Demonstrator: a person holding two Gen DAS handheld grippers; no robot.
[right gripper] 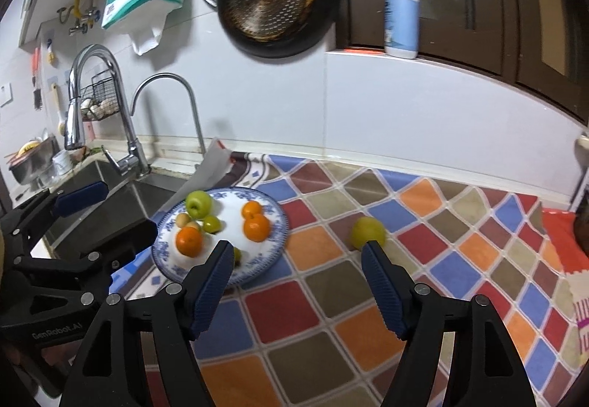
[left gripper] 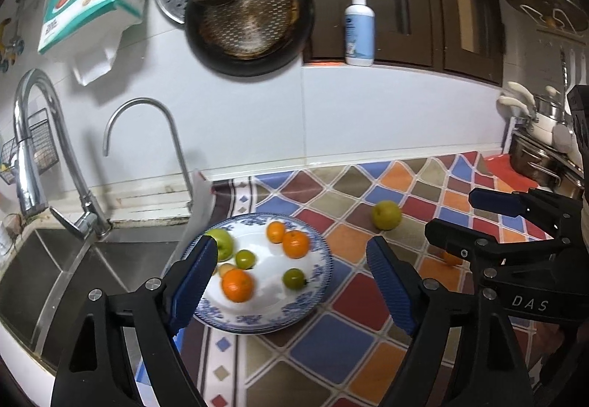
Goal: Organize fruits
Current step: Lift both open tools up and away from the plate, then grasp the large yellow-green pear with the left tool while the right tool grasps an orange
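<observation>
Now both grippers are hovering with jaws spread wide and nothing between them: the left gripper (left gripper: 292,281) above the blue-and-white patterned china plate (left gripper: 320,281) of fruit, the right gripper (right gripper: 296,283) nearer the loose yellow-green round fruit (right gripper: 367,231) lying alone on the chequered mat (right gripper: 368,340). Approaching that fruit squarely should work best. Open mat is lying all around it, though the plate is sitting near the sink (right gripper: 121,200) edge.

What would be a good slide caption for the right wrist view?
Open right tool above a patchwork mat, blue-rimmed plate of oranges and green fruit, one yellow-green fruit left off it.
</observation>
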